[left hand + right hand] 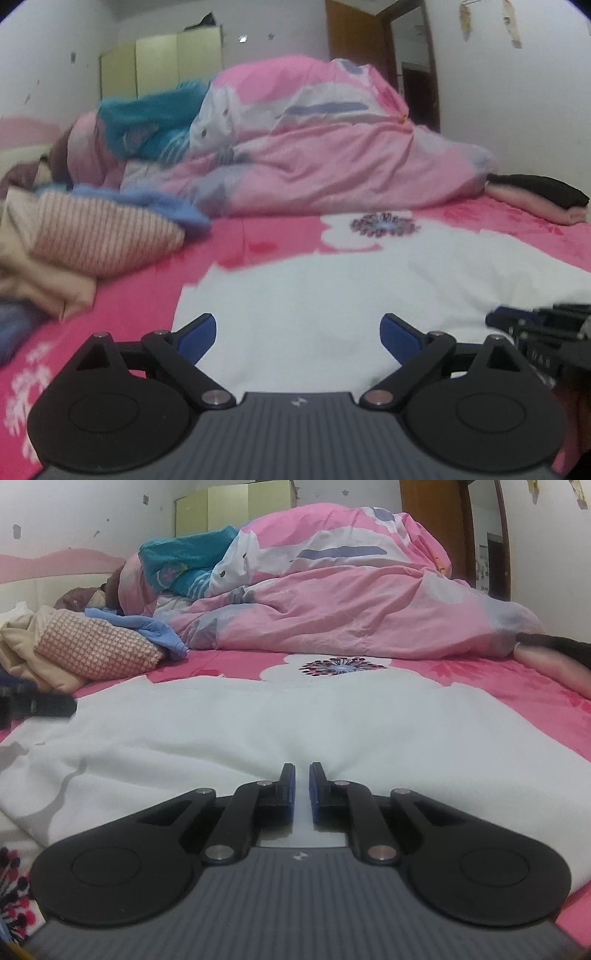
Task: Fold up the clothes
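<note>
On the pink floral bed (pixel 480 679), a white garment (pixel 295 723) lies spread flat, ready for folding. Right gripper (pixel 302 775), jaws nearly together, seems to pinch the garment's near edge, though the fabric between its pads is unclear. Left gripper (pixel 298 325), jaws wide and empty, hovers over the same garment. Other clothes (pixel 74 653) wait piled beyond the garment, beside the rumpled duvet (pixel 332 590).

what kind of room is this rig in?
A home bedroom, most likely: a bed with a pink floral sheet, a heaped pink duvet, and a pale green wardrobe against the far wall.
</note>
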`<state>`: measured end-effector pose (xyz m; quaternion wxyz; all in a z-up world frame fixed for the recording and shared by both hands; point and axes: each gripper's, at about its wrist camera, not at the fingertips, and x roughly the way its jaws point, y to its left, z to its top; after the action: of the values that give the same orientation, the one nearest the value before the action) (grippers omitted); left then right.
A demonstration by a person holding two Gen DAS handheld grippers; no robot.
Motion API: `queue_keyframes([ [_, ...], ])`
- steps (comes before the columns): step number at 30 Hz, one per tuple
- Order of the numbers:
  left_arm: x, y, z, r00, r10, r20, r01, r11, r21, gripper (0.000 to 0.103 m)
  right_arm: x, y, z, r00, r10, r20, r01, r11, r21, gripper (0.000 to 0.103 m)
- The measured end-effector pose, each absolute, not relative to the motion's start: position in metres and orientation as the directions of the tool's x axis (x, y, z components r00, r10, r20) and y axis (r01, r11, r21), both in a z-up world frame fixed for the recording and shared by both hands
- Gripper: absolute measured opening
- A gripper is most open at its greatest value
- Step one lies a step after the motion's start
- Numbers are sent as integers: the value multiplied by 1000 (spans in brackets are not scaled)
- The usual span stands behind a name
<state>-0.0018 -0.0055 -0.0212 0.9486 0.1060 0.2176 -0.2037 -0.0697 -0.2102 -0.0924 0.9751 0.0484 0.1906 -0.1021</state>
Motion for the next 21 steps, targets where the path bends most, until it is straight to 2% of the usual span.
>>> queue_keyframes([
  [2, 11, -12, -30, 804, -329, -496, 431, 896, 104, 100, -70, -211, -92, 908, -178, -379, 218, 974, 64, 7],
  [5, 40, -14, -65, 738, -255, -624, 386, 919, 82, 103, -71, -212, -92, 908, -172, -381, 216, 973, 77, 7],
  [8, 41, -6, -66, 744, -293, -601, 383, 923, 24, 103, -70, -213, -82, 897, -166, -410, 218, 973, 82, 9],
  [10, 40, -7, -67, 745, -295, -598, 386, 922, 26, 103, -67, -215, -68, 897, -171, -407, 219, 973, 74, 19],
  [11, 40, -7, -68, 748, -294, -596, 387, 922, 31, 103, -65, -217, -60, 901, -177, -396, 219, 974, 64, 30],
  [14, 39, -8, -69, 750, -290, -594, 384, 923, 34, 103, -58, -221, -36, 911, -195, -363, 223, 974, 34, 34],
  [16, 39, -9, -69, 750, -290, -595, 383, 923, 33, 103, -48, -227, -30, 910, -223, -350, 239, 971, 4, 42],
  [19, 39, -8, -67, 745, -282, -605, 381, 924, 37, 103, -30, -241, -49, 877, -213, -431, 250, 968, 32, 50],
  [21, 39, -7, -63, 743, -269, -613, 370, 928, 42, 103, -20, -247, -66, 852, -197, -486, 244, 969, 36, 50],
])
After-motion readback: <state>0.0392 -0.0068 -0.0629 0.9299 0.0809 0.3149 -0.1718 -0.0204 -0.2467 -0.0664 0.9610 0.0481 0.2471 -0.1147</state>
